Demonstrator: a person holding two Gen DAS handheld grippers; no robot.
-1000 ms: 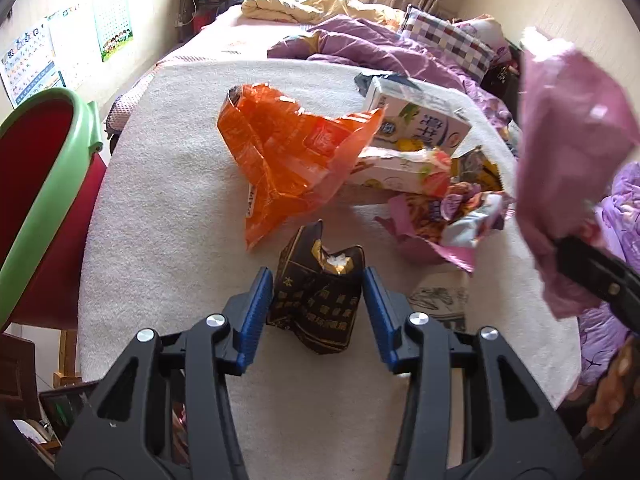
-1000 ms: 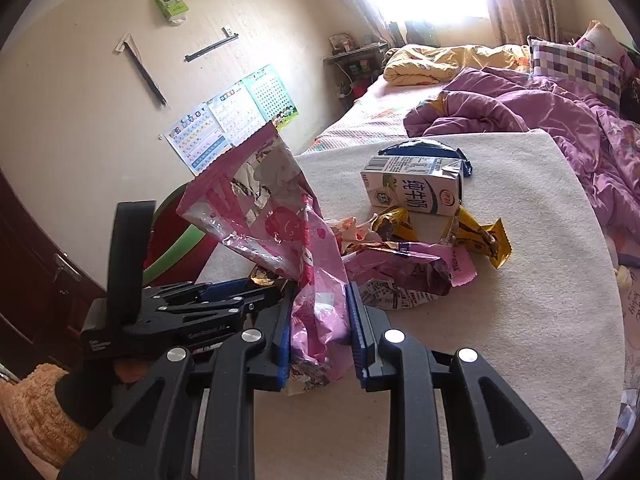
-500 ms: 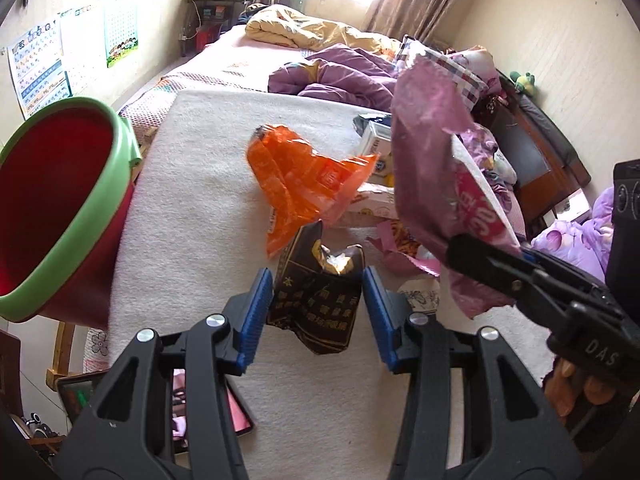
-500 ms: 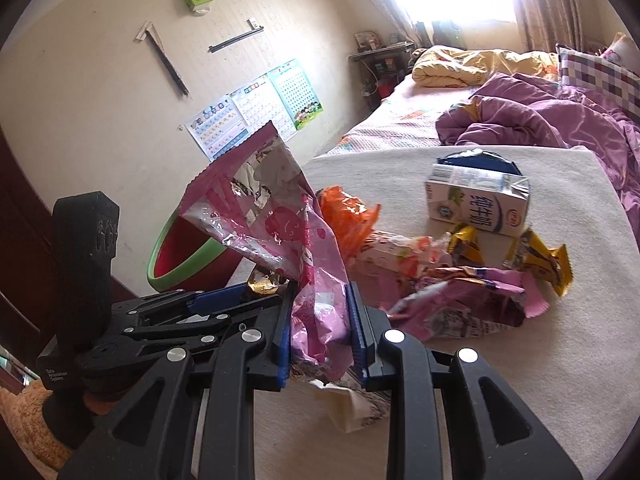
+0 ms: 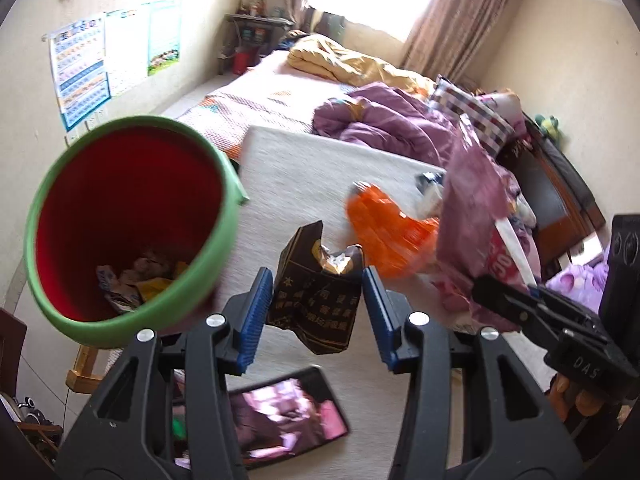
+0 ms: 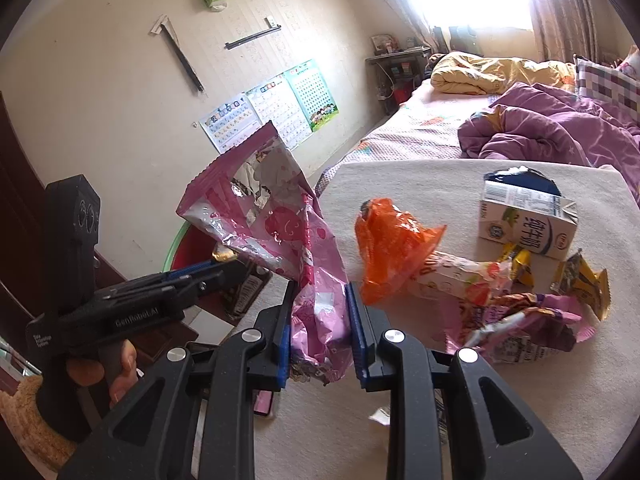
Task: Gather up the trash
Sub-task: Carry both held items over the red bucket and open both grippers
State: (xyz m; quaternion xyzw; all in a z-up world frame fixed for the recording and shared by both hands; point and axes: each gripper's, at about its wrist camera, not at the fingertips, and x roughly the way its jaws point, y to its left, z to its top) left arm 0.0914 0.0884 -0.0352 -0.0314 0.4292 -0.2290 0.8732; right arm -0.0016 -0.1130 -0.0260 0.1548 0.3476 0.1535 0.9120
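Left gripper (image 5: 318,296), bottom centre of the left wrist view, is clenched on a dark brown wrapper (image 5: 320,300) w/ gold foil showing at its torn top – wrapper hangs between the blue pads, clear of the white mat (image 5: 304,176). Red bin w/ green rim (image 5: 132,224) fills the left of that frame, mouth tilted toward the camera, scraps lying at its bottom. A phone (image 5: 286,414) lies screen-up on the mat at lower centre. Right gripper (image 6: 318,330), bottom centre of the right wrist view, is clamped on a pink foil bag (image 6: 280,224) that stands up toward the upper left. Still on the mat, right half of that frame – orange wrapper (image 6: 390,240), milk carton (image 6: 528,220), yellow wrappers (image 6: 580,280), crumpled purple wrapper (image 6: 520,328).
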